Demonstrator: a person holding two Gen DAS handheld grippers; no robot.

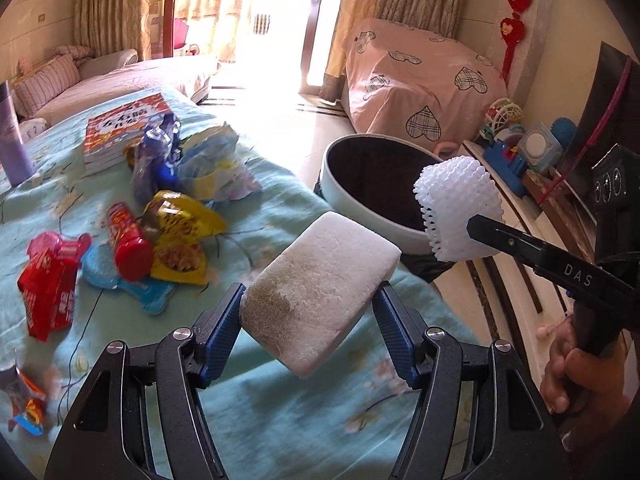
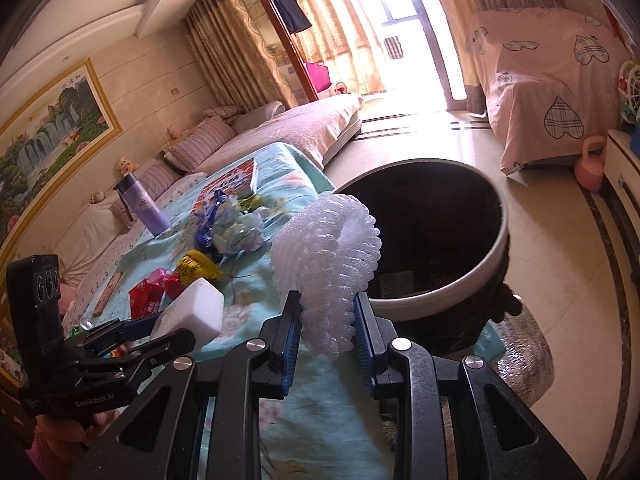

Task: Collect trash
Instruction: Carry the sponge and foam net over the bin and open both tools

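Note:
My left gripper [image 1: 310, 308] is shut on a white foam block [image 1: 320, 288] with a brownish stain, held above the turquoise tablecloth [image 1: 280, 420]. My right gripper [image 2: 328, 320] is shut on a white foam fruit net [image 2: 326, 264], held at the near rim of the round white trash bin [image 2: 452, 292]. In the left wrist view the net [image 1: 456, 208] hangs over the bin [image 1: 340, 184], which has a dark liner. The foam block also shows in the right wrist view [image 2: 196, 308].
On the table lie a yellow snack bag [image 1: 180, 236], a red tube can [image 1: 128, 240], a red packet [image 1: 48, 296], blue crumpled wrappers [image 1: 160, 156], a book [image 1: 124, 128] and a purple bottle [image 1: 12, 140]. Toys crowd a shelf [image 1: 520, 148] at the right.

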